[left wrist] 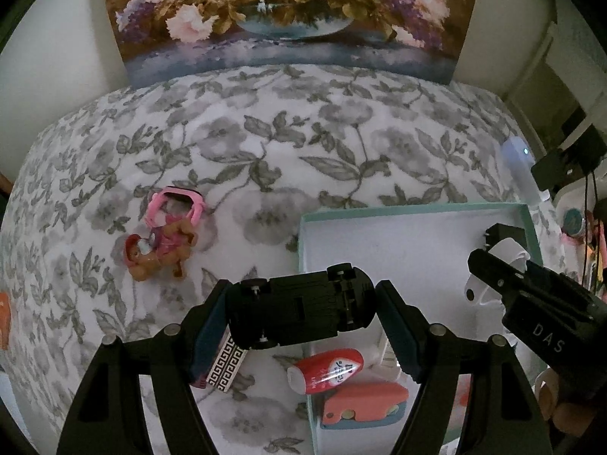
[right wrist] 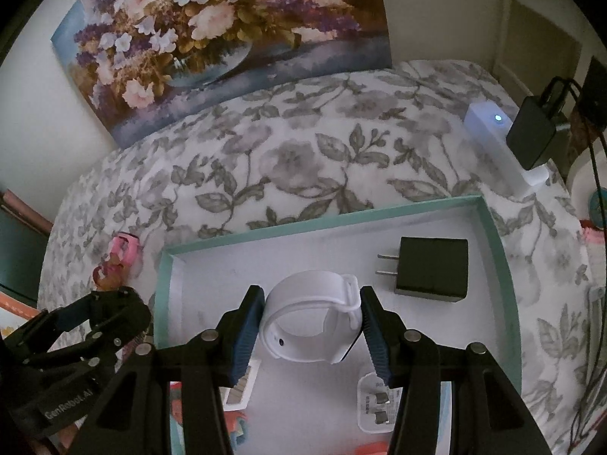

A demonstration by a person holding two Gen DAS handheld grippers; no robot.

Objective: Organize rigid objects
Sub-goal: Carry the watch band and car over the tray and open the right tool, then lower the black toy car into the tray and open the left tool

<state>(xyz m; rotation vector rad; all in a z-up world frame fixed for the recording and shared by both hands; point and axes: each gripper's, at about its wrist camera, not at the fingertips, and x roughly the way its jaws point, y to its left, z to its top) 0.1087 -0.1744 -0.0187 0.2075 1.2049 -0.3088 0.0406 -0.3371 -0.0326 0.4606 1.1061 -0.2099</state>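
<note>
Bedspread [right wrist: 303, 144]; teal box [right wrist: 497, 242] with charger [right wrist: 432, 269].

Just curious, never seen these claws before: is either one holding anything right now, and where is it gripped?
The left gripper clamps a black toy car by its two ends, underside up. The right gripper brackets a white watch across its band; firm contact cannot be told.

Floral bed [left wrist: 265, 132]: teal tray [left wrist: 413, 210], puppy toy [left wrist: 159, 254]

Toy car [left wrist: 299, 307] hides part of the box's [left wrist: 398, 212] left wall. Patterned item [left wrist: 227, 366] half behind left finger, can't ID. Orange thing [left wrist: 3, 320] cut by frame edge. White plug [right wrist: 379, 404] partly behind right finger; print too small to read.
</note>
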